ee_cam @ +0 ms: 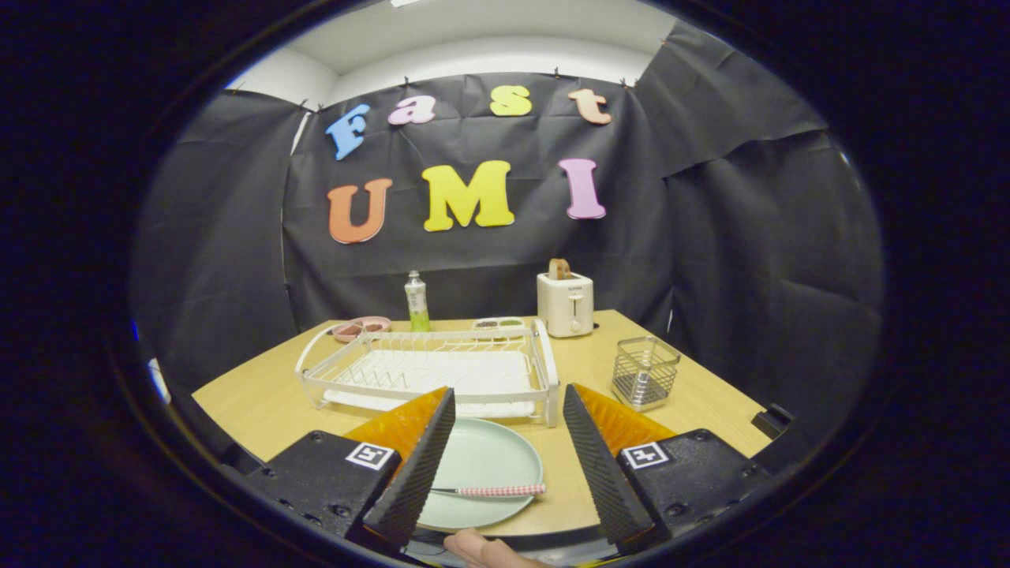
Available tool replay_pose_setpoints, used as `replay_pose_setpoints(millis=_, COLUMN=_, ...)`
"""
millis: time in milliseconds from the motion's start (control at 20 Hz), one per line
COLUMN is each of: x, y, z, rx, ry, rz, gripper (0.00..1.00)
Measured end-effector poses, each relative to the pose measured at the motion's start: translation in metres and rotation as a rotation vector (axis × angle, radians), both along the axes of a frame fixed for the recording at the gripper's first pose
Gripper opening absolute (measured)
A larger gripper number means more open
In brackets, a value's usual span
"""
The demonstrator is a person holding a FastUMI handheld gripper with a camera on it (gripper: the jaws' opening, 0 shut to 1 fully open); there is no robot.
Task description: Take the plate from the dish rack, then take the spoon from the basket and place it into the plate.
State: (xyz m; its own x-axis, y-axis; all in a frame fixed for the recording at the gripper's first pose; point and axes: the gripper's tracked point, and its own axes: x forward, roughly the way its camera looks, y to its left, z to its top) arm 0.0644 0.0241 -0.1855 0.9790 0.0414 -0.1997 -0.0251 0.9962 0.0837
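A pale green plate (485, 461) lies flat on the wooden table (260, 406), just in front of the white dish rack (430, 371). Across its near part rests a spoon (497, 491) with a pink chequered handle, its bowl end hidden behind my left finger. My gripper (509, 465) hovers above the plate, open, with nothing between its fingers (418, 473). The wire basket (645, 372) stands to the right of the rack and looks empty. The rack holds no dishes.
At the back of the table stand a white toaster (565, 304) with bread in it, a green bottle (417, 302), a pink dish (360, 326) and a small tray (499, 323). A fingertip (481, 548) of a person shows below my fingers.
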Motion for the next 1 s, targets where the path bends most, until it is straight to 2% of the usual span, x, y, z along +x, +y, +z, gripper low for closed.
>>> replay_pose_setpoints(millis=150, x=-0.008, y=-0.007, z=0.008, rx=0.028, ry=0.019, rz=0.015, gripper=0.93)
replay_pose_setpoints(millis=250, x=-0.015, y=-0.019, z=0.018, rx=0.013, ry=-0.001, rz=-0.008, gripper=0.95)
replay_pose_setpoints(millis=500, x=-0.049, y=-0.025, z=0.055, rx=-0.017, ry=-0.101, rz=-0.020, gripper=0.98)
replay_pose_setpoints(millis=700, x=-0.076, y=-0.020, z=0.080, rx=-0.025, ry=-0.176, rz=0.000, gripper=0.99)
replay_pose_setpoints(millis=950, x=-0.090, y=-0.005, z=0.072, rx=0.030, ry=-0.090, rz=0.081, gripper=0.99)
replay_pose_setpoints(millis=1000, x=-0.090, y=-0.008, z=0.073, rx=0.028, ry=-0.085, rz=0.075, gripper=0.99)
